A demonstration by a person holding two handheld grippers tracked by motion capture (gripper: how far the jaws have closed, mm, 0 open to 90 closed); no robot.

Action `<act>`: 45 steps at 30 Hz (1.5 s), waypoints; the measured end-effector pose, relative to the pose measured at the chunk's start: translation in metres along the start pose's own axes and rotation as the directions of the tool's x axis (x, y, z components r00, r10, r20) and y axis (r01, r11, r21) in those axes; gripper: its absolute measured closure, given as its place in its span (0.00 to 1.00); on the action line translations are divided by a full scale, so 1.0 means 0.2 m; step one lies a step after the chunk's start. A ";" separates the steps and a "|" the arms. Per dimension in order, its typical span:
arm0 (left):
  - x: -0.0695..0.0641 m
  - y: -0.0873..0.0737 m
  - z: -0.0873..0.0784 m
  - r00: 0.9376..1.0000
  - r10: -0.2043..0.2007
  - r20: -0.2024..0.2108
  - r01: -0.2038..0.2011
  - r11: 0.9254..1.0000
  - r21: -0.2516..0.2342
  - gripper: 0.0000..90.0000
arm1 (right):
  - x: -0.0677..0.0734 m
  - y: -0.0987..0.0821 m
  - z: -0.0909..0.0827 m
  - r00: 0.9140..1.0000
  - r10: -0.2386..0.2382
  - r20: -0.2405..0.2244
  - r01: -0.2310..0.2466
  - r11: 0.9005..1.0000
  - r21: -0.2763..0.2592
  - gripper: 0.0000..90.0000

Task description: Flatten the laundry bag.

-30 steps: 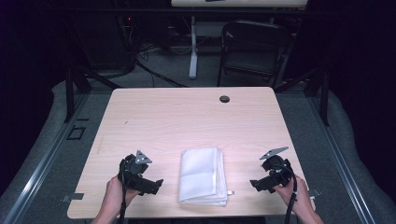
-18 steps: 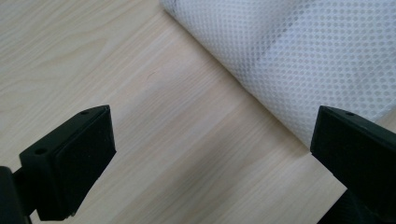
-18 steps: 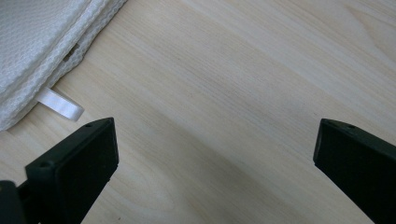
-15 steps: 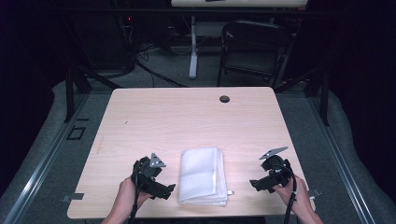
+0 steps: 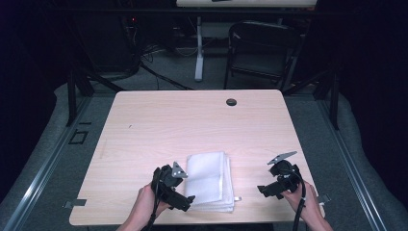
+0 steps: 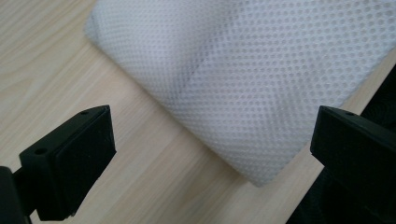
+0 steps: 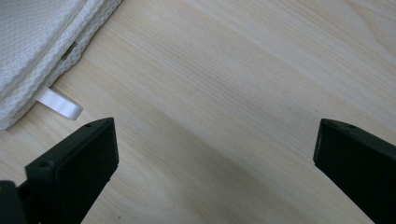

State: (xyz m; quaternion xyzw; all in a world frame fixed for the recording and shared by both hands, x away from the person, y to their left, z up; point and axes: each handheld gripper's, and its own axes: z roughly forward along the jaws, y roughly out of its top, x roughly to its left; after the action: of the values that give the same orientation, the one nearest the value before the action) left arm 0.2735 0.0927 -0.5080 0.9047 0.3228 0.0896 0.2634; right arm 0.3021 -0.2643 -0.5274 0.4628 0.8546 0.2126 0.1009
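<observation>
wood table [image 5: 159, 125], dark room | folded mesh cloth [image 5: 209, 180] at near edge, centre | left gripper [image 5: 188, 198] jaws wide at cloth's near-left corner; right gripper [image 5: 262, 190] wide open, apart | risk: pinching only the top layer; fold slides apart

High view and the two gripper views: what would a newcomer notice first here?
First, the folded white mesh cloth at the near edge of the pale wooden table. Next, the left claw, open, at the cloth's near left corner, with that corner between its jaws in the left gripper view. The right claw, also open, hovers over bare wood to the right of the cloth, near a small white loop tag.
</observation>
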 end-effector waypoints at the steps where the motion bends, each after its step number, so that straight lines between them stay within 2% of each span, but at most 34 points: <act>1: -0.01 0.01 0.01 1.000 0.008 0.007 -0.008 1.000 0.004 0.00 | 0.00 0.00 0.00 1.000 -0.006 0.002 0.006 1.000 0.008 0.00; 9: -0.09 0.05 0.05 0.998 0.056 0.028 -0.056 0.998 0.007 0.00 | -0.01 0.00 0.00 1.000 -0.003 -0.009 0.003 1.000 0.009 0.00; 10: -0.12 0.06 0.07 0.997 0.070 0.035 -0.070 0.997 0.010 0.00 | 0.00 0.00 0.00 1.000 0.008 -0.010 -0.008 1.000 -0.004 0.00; 11: -0.12 0.06 0.07 0.997 0.070 0.035 -0.070 0.997 0.010 0.00 | 0.00 0.00 0.00 1.000 0.008 -0.010 -0.008 1.000 -0.004 0.00; 12: -0.15 0.07 0.09 0.996 0.086 0.034 -0.086 0.996 0.016 0.00 | 0.00 0.00 0.00 1.000 0.003 -0.017 -0.003 1.000 0.005 0.00; 13: -0.16 0.07 0.10 0.995 0.089 0.042 -0.090 0.996 0.015 0.00 | 0.00 -0.01 0.02 0.999 0.025 -0.028 -0.026 0.999 -0.033 0.00; 15: -0.19 0.08 0.12 0.994 0.102 0.041 -0.103 0.994 0.018 0.00 | 0.00 0.00 0.00 1.000 0.002 -0.011 -0.002 1.000 0.006 0.00; 20: -0.23 0.11 0.15 0.988 0.145 0.045 -0.146 0.989 0.029 0.00 | 0.00 0.00 0.00 1.000 0.007 -0.015 -0.007 1.000 0.005 0.00; 23: -0.25 0.11 0.16 0.987 0.156 0.025 -0.157 0.987 0.031 0.00 | -0.01 0.00 0.00 1.000 0.004 -0.017 -0.003 1.000 0.009 0.00; 24: -0.26 0.12 0.17 0.987 0.164 0.001 -0.163 0.986 0.037 0.00 | 0.00 0.00 0.00 1.000 0.007 -0.026 -0.007 1.000 0.005 0.00; 26: -0.26 0.12 0.18 0.987 0.161 -0.002 -0.161 0.986 0.038 0.00 | -0.01 0.00 0.00 1.000 -0.003 -0.015 0.003 1.000 0.015 0.00; 31: -0.29 0.13 0.20 0.984 0.177 -0.015 -0.177 0.984 0.025 0.01 | -0.01 0.00 0.01 1.000 0.003 -0.026 -0.002 1.000 0.010 0.00; 33: -0.30 0.14 0.21 0.984 0.179 -0.018 -0.179 0.984 0.026 0.04 | 0.00 0.00 0.01 1.000 0.008 -0.029 -0.008 1.000 0.005 0.00; 37: -0.30 0.14 0.21 0.984 0.175 -0.015 -0.175 0.985 0.003 0.19 | 0.00 -0.01 0.01 1.000 0.003 -0.021 -0.002 1.000 0.012 0.00; 39: -0.29 0.14 0.20 0.985 0.173 -0.014 -0.173 0.985 -0.011 0.22 | 0.00 -0.01 0.01 1.000 0.003 -0.023 -0.003 1.000 0.013 0.00; 41: -0.29 0.13 0.19 0.985 0.171 -0.002 -0.171 0.985 -0.032 0.34 | 0.00 -0.01 0.01 1.000 0.004 -0.025 -0.003 1.000 0.016 0.00; 43: -0.29 0.13 0.19 0.984 0.178 0.012 -0.177 0.983 -0.045 0.41 | 0.00 -0.01 0.01 1.000 0.004 -0.031 -0.004 1.000 0.014 0.00; 45: -0.29 0.13 0.18 0.983 0.183 0.024 -0.181 0.982 -0.056 0.50 | 0.00 -0.01 0.02 0.999 0.020 -0.032 -0.020 1.000 -0.012 0.00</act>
State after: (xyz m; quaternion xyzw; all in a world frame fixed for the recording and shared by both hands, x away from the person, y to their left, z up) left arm 0.2548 0.0246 -0.5252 0.9241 0.2324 0.1090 0.2830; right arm 0.3013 -0.2637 -0.5320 0.4672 0.8502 0.2262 0.0877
